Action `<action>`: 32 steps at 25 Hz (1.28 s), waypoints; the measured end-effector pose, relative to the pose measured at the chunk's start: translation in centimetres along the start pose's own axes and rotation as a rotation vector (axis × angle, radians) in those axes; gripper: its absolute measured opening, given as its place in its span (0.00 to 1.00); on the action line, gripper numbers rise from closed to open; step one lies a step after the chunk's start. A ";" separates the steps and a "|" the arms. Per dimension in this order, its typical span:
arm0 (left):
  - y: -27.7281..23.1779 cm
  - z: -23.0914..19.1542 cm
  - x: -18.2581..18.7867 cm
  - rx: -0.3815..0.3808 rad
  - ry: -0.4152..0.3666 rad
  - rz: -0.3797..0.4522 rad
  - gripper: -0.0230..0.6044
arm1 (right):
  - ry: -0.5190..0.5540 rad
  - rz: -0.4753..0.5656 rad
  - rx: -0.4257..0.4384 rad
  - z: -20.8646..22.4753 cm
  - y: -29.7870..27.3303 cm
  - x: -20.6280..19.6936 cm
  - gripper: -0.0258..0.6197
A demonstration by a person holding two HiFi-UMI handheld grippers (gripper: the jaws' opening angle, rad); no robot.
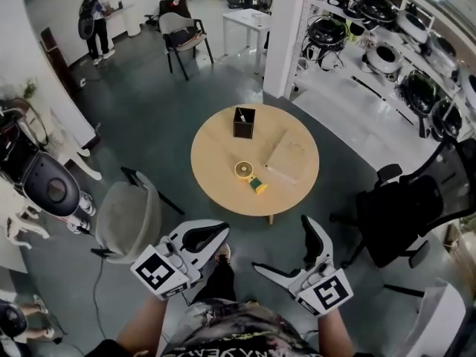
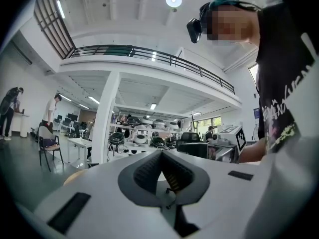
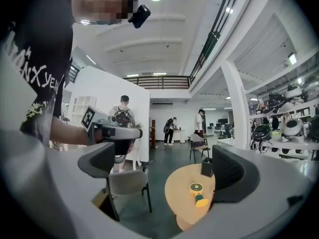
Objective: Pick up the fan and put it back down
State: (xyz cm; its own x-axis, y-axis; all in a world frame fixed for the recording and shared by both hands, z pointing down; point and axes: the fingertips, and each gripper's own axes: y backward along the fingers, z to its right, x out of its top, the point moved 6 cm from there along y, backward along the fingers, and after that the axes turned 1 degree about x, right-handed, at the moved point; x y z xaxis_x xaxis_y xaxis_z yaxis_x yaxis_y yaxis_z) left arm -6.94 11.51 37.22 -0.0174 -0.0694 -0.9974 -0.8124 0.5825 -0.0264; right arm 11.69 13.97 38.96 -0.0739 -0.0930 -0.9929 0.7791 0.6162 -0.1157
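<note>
Small yellow-green fan (image 1: 248,174) lies flat on round wooden table (image 1: 216,192), near the middle, between black box (image 1: 244,123) and the near edge, tan flat pad (image 1: 288,157) just beside it. Left gripper (image 1: 212,233) jaws pressed together, nothing between. Right gripper (image 1: 280,244) jaws spread wide, empty. Both held low by the person's body, well apart from the table; grey chair (image 1: 130,218) at left

You are looking down on a round wooden table (image 1: 217,158); a black open box (image 1: 244,123) is sitting near its far edge; a flat tan board (image 1: 288,156) is lying on its right half; a grey chair (image 1: 128,220) is standing left of the table, a black office chair (image 1: 405,210) right; a person (image 1: 95,21) is standing far off.
</note>
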 end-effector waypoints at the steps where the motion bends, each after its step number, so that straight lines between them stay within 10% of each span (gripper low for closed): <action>1: -0.4 -1.0 -0.1 0.000 0.004 0.002 0.06 | -0.001 -0.005 0.001 0.6 -0.8 0.0 0.95; 32: -7.1 -23.3 0.9 -0.099 0.013 -0.004 0.06 | -0.008 -0.058 -0.080 12.0 -20.2 3.5 0.95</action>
State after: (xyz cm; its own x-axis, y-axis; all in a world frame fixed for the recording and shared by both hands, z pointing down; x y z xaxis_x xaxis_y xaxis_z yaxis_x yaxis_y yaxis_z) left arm -14.76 -11.58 38.02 -0.0209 -0.0826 -0.9964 -0.8662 0.4991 -0.0233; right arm 3.17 -8.21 38.13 -0.1124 -0.1366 -0.9842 0.7213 0.6700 -0.1754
